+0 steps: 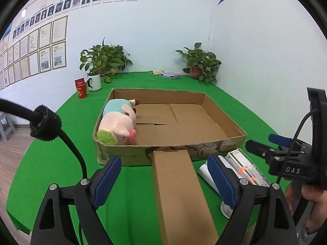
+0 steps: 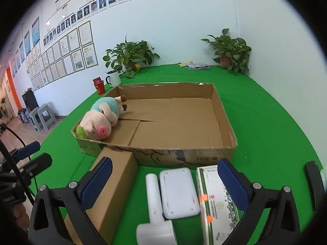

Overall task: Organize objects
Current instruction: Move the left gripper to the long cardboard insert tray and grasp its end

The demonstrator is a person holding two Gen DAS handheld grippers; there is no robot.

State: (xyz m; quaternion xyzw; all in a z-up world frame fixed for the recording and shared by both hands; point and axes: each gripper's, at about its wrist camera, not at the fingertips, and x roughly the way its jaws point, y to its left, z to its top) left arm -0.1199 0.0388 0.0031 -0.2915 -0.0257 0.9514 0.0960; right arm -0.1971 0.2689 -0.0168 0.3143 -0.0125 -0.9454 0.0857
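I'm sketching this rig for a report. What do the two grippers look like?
Both are alike: black plastic frames with triangular cut-outs and silver screws, each carrying two fingers faced with ribbed blue pads. The left gripper has a black cable bundled with a Velcro strap. Seen from the left wrist view, the right gripper bears white lettering "DAS" and a thin black cable. No sleeves show.

Green-covered desk point(image 2: 265, 106) and what I see resting on it.

Ahead of my tools sits the open cardboard tray point(image 2: 226, 120); nearer me lie a long brown box point(image 1: 179, 194), white fan point(image 2: 155, 210), white case point(image 2: 178, 192) and green-printed carton point(image 2: 216, 204). Farther off: mug point(image 2: 113, 78), red cup point(image 2: 99, 87), two potted plants.
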